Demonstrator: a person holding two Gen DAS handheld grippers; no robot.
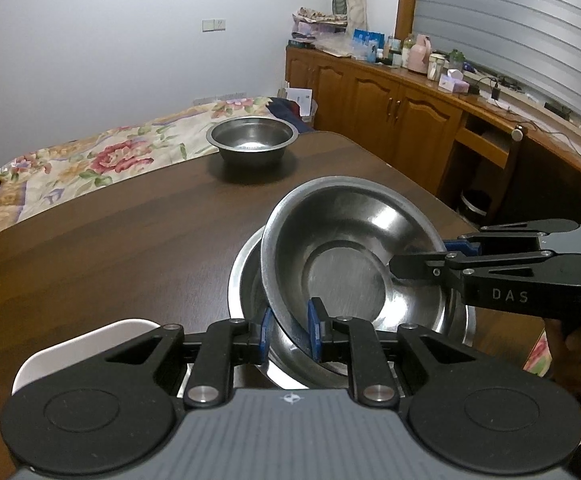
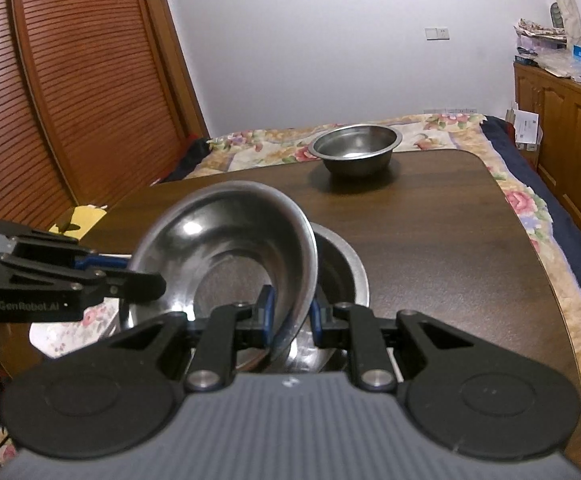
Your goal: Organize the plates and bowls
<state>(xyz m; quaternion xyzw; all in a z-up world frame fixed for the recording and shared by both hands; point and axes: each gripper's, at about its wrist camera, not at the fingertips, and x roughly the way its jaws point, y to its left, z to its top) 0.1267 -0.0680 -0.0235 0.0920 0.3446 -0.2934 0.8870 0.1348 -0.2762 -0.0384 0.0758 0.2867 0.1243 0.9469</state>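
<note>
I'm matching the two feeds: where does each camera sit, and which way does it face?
Left wrist: on the left gripper, facing across the table toward the cabinets; right gripper enters from the right.
Right wrist: on the right gripper, facing the bed; left gripper enters from the left.
Shared: the tilted bowl both grip, the lower bowl, the far bowl.

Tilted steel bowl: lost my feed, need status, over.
Left gripper and right gripper both shut on tilted bowl rim. It leans over lower bowl. Third bowl stands apart, nothing between.
</note>
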